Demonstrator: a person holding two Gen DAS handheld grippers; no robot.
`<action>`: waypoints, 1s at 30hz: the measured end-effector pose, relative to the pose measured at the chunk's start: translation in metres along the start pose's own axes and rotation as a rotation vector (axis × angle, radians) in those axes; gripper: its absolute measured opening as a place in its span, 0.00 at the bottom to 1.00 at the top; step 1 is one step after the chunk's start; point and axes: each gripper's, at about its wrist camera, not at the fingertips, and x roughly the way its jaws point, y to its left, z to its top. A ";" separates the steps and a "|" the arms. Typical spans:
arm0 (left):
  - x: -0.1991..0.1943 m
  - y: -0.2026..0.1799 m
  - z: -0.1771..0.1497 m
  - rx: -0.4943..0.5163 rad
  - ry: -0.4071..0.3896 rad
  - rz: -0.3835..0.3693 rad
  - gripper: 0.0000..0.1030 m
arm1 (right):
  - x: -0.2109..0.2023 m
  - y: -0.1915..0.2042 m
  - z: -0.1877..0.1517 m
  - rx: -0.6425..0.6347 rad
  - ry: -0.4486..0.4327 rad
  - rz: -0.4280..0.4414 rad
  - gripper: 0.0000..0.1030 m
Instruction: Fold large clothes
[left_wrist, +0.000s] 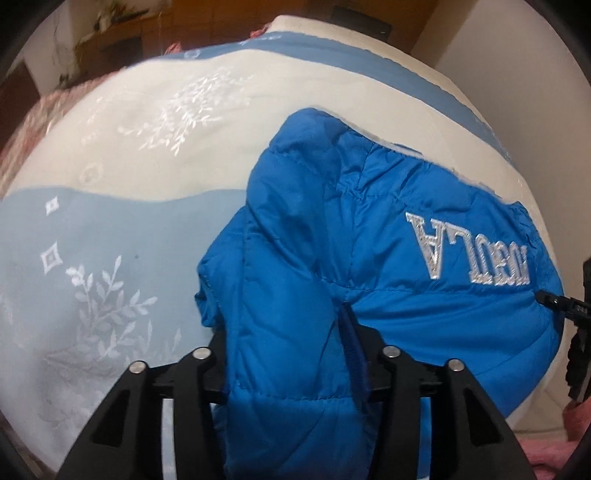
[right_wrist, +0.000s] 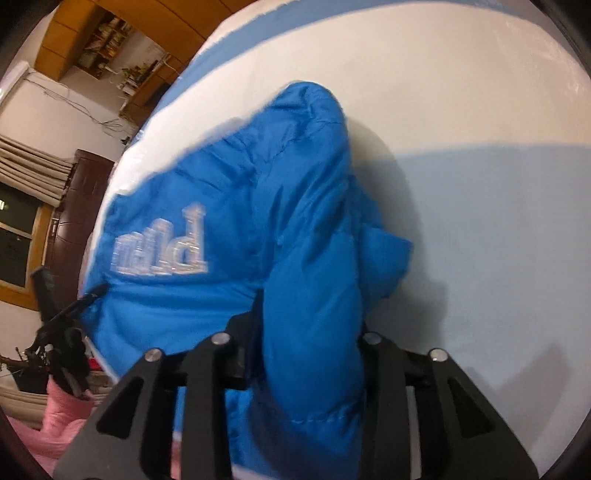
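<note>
A bright blue puffer jacket (left_wrist: 406, 229) with silver embroidered letters lies bunched on a bed cover (left_wrist: 129, 166) of cream and pale blue bands. My left gripper (left_wrist: 295, 332) points down at the jacket's left side. Its jaws stand wide, and a fold of the jacket lies loose between them and runs back toward the camera. In the right wrist view the jacket (right_wrist: 221, 302) fills the middle. My right gripper (right_wrist: 310, 325) has a thick roll of its fabric bulging between the fingers, which press on it and are partly hidden by it.
The bed cover (right_wrist: 480, 221) spreads out beyond the jacket on both sides. Pink cloth (right_wrist: 62, 413) lies off the bed's near edge. A dark wooden cabinet (right_wrist: 77, 221) and a window stand past the bed. Black parts of the other gripper (left_wrist: 576, 314) show at the right edge.
</note>
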 end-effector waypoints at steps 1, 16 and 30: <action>0.003 -0.001 -0.002 0.010 -0.010 0.009 0.49 | 0.005 -0.005 -0.004 0.015 -0.013 0.016 0.35; -0.037 -0.009 0.002 0.008 -0.035 0.077 0.53 | -0.036 0.043 -0.021 -0.008 -0.109 -0.193 0.48; -0.054 -0.040 -0.029 0.095 -0.076 0.148 0.53 | -0.039 0.080 -0.068 -0.169 -0.088 -0.242 0.33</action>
